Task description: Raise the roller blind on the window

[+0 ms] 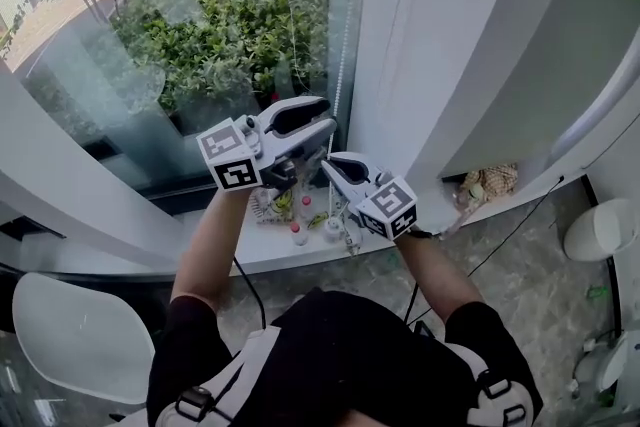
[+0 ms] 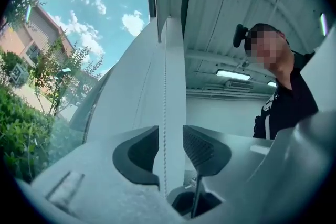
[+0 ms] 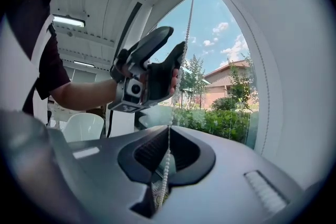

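High on the bead chain (image 2: 165, 113), left gripper (image 2: 170, 150): jaws apart, with the chain running between the pads and neither pressing on it. It is probably lined up for a fresh hold further up.
Bead chain: a thin string of small pale beads, hanging straight just beside the white window pillar (image 1: 400, 45).
Low on the chain, right gripper (image 3: 167, 152): jaws together, clamped on the beads. I judge it is anchoring the chain so nothing slips back.
Roller blind: its fabric shows in no view. The chain climbs towards the window's top, and the glass (image 1: 200, 45) left of the chain is bare.
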The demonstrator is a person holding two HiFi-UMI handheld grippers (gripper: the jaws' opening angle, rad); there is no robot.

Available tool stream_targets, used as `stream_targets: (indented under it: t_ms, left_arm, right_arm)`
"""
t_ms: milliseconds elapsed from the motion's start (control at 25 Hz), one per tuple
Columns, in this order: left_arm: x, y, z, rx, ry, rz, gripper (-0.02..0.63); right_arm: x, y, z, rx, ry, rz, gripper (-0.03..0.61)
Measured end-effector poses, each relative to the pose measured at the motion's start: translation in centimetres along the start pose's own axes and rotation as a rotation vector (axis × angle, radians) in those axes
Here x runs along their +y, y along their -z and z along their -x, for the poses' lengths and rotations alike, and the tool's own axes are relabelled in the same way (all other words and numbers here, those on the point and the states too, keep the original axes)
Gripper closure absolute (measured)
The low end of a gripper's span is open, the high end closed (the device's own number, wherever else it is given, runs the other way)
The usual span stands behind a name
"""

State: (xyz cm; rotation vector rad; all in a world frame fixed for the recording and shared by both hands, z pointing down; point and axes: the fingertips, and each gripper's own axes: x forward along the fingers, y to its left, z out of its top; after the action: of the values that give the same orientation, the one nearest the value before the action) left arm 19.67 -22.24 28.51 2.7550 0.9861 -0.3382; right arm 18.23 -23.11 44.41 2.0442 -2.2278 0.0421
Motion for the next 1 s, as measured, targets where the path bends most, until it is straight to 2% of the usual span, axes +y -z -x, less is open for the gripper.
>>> stream_targets:
  t_ms: [360, 480, 520, 600, 640, 760, 880, 1000]
  left_arm:
    - [-1.0, -5.3, -4.5, -0.017, 0.033, -0.063, 0.468]
    - [-1.9, -6.1, -4.8, -0.049, 0.047, -0.071, 0.482]
    - [-2.0, -6.2, -4.7, -0.064, 0.049, -0.067, 0.489]
    - [-1.9, -6.4, -4.3, -0.093, 0.038, -0.052, 0.577]
    - [-1.7, -6.4, -4.1, -0.107, 0.028, -0.039, 0.595]
    - [-0.9, -6.6, -3.4, -0.132, -0.001, -0.013, 0.598]
    - [-0.5, -6.2, -3.2, -0.137, -0.033, -0.030, 0.598]
    - [0.0, -3.7, -3.0, -0.097, -0.071, -0.040, 0.598]
  right_arm:
    - [0.4, -0.2, 0.6, -0.018, 0.005, 0.006, 0.572]
    - [0.5, -0.2, 0.8, -0.019, 0.003, 0.008, 0.572]
    - [0.4, -0.2, 0.9, -0.022, 0.005, 0.006, 0.572]
    - [0.3, -0.2, 1.0, -0.024, 0.010, 0.011, 0.571]
    - [0.2, -0.2, 1.0, -0.023, 0.011, 0.015, 0.572]
    - [0.3, -0.2, 0.8, -0.023, 0.011, 0.023, 0.572]
    - [0.3, 0.1, 0.8, -0.017, 0.017, 0.032, 0.572]
    - [0.6, 3.0, 0.8, 0.054, 0.007, 0.026, 0.572]
